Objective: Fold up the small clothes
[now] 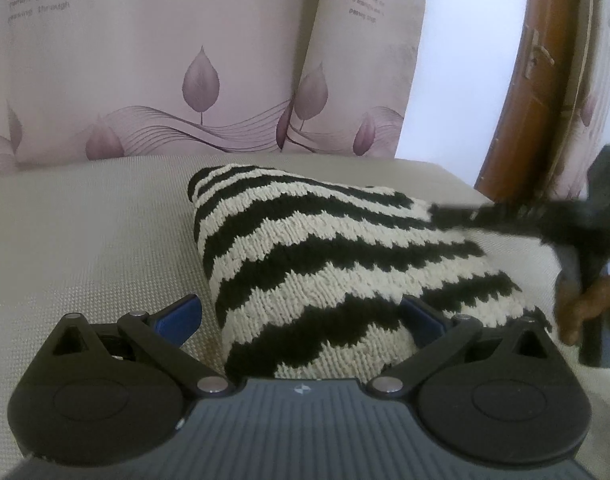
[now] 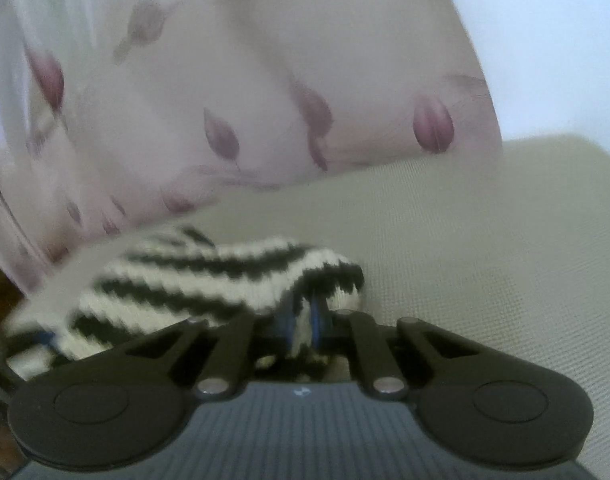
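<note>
A black-and-cream zigzag knit garment (image 1: pixel 325 256) lies bunched on the beige seat (image 1: pixel 89 240). My left gripper (image 1: pixel 301 314) is open, its blue pads (image 1: pixel 181 314) spread wide. The knit's near end sits between them, and fabric drapes over part of the right-hand pad. My right gripper (image 1: pixel 441 214) comes in from the right, where its fingertips meet the knit's far right edge. In the right wrist view the right gripper (image 2: pixel 303 322) is shut on a fold of the knit (image 2: pixel 209 276), with striped fabric pinched between the blue pads (image 2: pixel 290 326).
Pale cushions with purple leaf prints (image 1: pixel 201 80) stand along the back of the seat. A brown wooden door (image 1: pixel 533 80) rises at the far right. A hand (image 1: pixel 585 304) holds the right gripper's handle. Bare seat fabric (image 2: pixel 485 240) stretches to the right of the knit.
</note>
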`<act>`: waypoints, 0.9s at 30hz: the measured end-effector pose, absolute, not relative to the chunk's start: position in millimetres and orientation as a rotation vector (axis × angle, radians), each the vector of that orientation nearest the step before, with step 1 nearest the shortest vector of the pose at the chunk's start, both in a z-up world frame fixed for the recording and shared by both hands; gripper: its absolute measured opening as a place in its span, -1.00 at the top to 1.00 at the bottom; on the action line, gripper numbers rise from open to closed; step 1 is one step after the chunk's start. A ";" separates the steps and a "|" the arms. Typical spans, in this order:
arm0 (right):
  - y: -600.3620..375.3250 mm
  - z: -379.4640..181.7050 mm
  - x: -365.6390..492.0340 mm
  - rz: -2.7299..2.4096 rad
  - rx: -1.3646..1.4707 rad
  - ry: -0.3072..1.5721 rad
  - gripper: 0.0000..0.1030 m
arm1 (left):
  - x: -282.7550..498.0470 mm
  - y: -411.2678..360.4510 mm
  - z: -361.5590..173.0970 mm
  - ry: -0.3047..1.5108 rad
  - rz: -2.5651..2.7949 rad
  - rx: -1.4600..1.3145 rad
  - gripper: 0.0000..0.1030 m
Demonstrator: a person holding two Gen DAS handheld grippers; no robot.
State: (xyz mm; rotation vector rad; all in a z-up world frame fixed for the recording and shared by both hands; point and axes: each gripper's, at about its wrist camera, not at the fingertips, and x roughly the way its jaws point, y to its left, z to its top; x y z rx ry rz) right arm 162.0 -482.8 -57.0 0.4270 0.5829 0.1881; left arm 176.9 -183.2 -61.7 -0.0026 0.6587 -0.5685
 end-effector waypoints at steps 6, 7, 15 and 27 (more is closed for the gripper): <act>-453.7 -22.2 169.2 0.239 0.282 0.515 0.81 | 176.7 -184.4 -61.5 0.657 -0.563 0.002 -1.00; -446.2 -23.5 175.3 0.242 0.239 0.531 0.81 | 176.3 -184.9 -61.2 0.659 -0.560 0.003 -1.00; -430.8 -57.6 197.1 0.220 0.158 0.678 0.84 | 173.4 -187.6 -55.7 0.651 -0.549 0.037 -1.00; -395.8 -27.5 166.6 0.062 -0.076 0.691 0.67 | 168.7 -187.0 -53.1 0.626 -0.530 0.044 -1.00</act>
